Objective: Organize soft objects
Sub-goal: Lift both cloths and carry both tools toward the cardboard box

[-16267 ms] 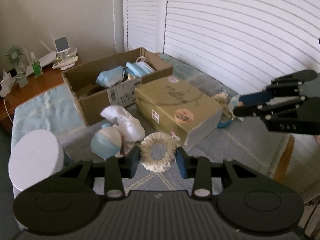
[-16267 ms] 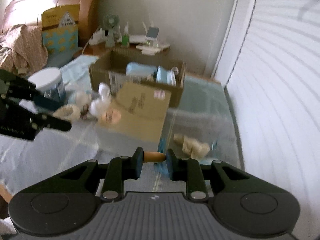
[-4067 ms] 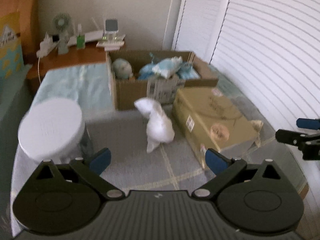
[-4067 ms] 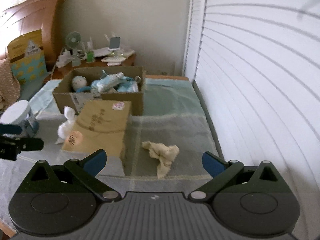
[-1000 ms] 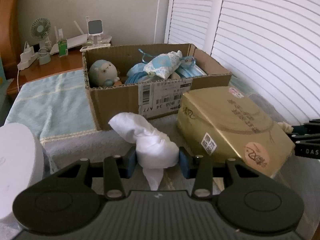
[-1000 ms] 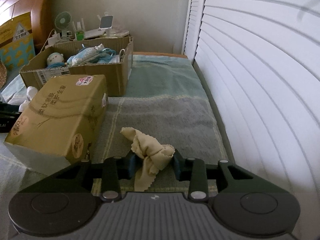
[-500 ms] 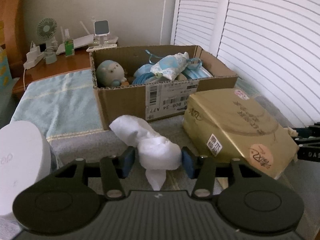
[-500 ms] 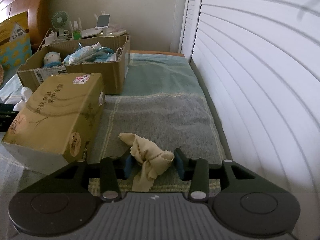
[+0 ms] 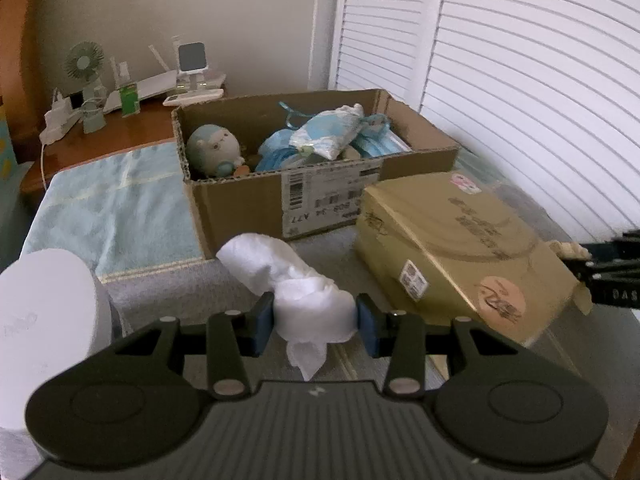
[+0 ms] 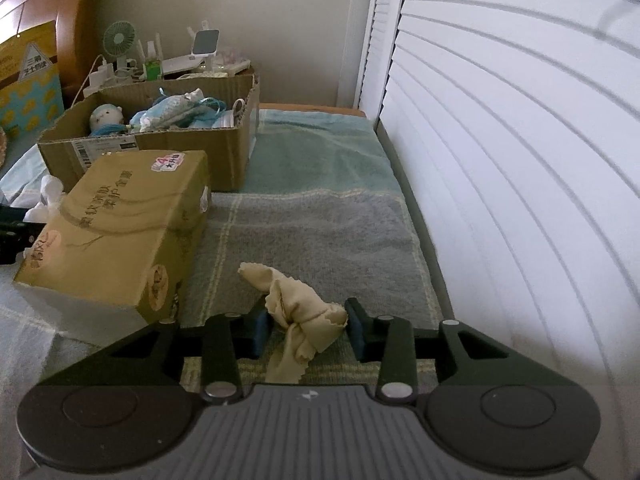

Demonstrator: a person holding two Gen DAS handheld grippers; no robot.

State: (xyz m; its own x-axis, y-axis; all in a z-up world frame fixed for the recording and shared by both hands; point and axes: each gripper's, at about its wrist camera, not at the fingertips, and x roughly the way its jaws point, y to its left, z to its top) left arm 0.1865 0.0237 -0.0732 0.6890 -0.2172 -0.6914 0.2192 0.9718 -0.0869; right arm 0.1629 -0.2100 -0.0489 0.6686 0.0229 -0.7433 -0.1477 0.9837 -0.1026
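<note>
White cloth pinched between left gripper pads, lifted off the grey towel, in front of cardboard box. Beige cloth clamped in right gripper, tail dangling, beside gold box near towel's front edge.

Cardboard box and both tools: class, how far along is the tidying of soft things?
Done: the cardboard box already holds a plush toy and blue soft items.
In hand: the left tool grips a white cloth; the right tool grips a beige cloth.
Left: getting both cloths into the box.
</note>
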